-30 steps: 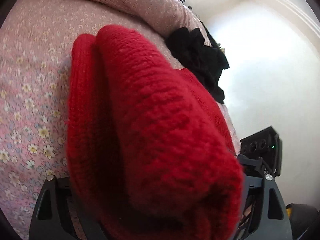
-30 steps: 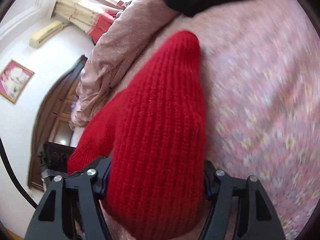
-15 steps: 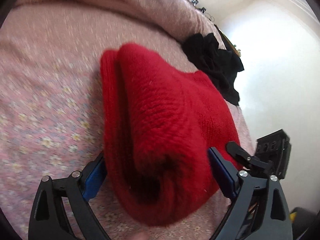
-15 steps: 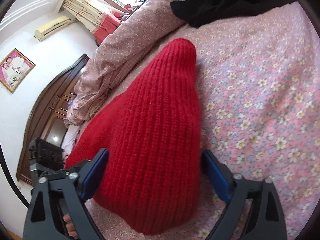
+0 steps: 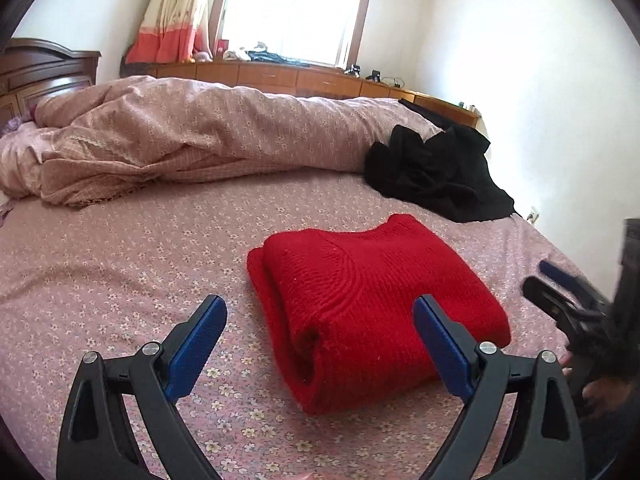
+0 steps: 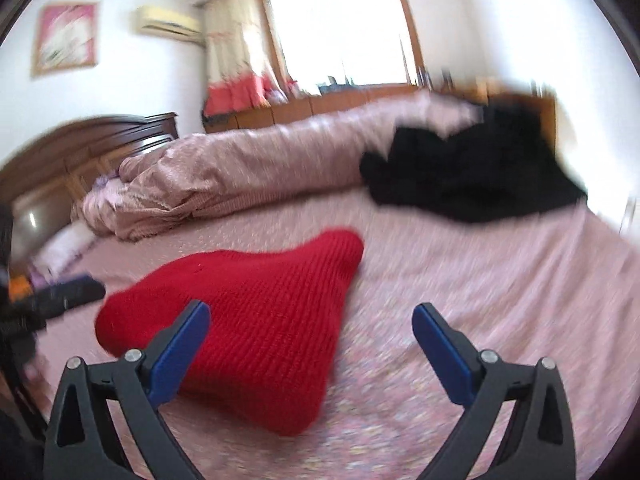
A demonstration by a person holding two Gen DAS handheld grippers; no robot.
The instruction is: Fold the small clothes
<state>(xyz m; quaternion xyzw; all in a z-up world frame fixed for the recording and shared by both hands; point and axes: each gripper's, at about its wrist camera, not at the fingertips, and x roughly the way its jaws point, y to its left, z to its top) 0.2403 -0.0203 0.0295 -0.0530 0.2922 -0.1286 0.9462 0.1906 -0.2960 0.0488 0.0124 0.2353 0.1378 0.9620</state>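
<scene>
Your left gripper [image 5: 320, 328] is spread wide and holds nothing; your right gripper [image 6: 312, 332] is the same. The left view is sharp and catches the right gripper at its right edge, while the right view is blurred (details there are hard to read). Beyond the fingers, the red sweater [image 5: 372, 304] lies folded on the flowered bedsheet [image 5: 120, 264], thick rolled edge toward you. A black garment [image 5: 440, 176] sits crumpled behind it, against the bunched pink quilt [image 5: 192, 136].

home bedroom: bed [image 5: 120, 264], quilt [image 5: 192, 136], curtained window [image 5: 292, 8]
</scene>
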